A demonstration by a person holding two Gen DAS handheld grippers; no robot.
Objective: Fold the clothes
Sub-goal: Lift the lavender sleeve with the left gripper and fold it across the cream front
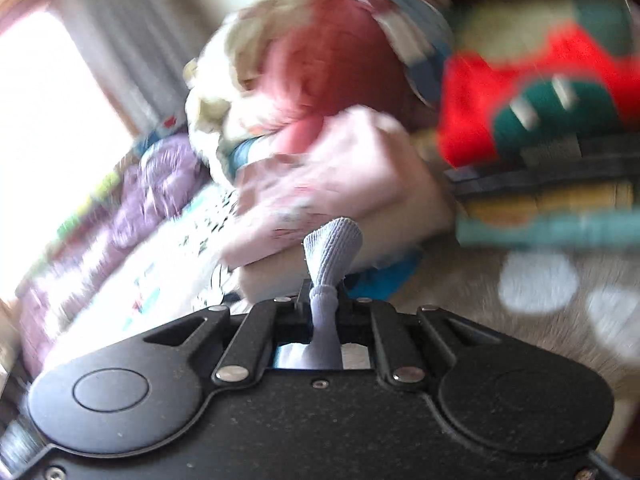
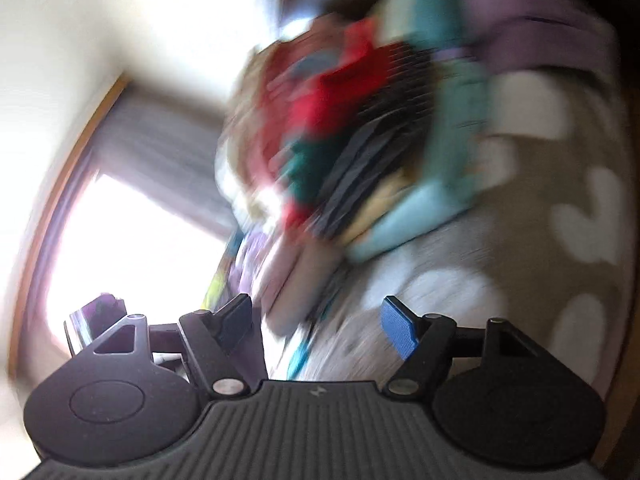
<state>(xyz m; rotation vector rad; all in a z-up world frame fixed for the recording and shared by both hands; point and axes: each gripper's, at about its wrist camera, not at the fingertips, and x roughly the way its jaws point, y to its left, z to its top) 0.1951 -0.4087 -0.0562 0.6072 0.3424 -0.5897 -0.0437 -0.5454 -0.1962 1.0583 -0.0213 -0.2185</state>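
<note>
The left gripper (image 1: 320, 300) is clenched on a pale lilac ribbed sock (image 1: 330, 252); the right gripper (image 2: 316, 324) gapes empty near a blurred stack of folded clothes (image 2: 360, 160)

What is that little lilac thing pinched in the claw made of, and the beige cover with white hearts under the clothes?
The small lilac sock-like piece looks like ribbed knit fabric, matte: fine lengthwise ribs show. The beige heart-patterned cover seems a soft fleece or plush, matte and slightly fuzzy, though blur leaves that open.
</note>
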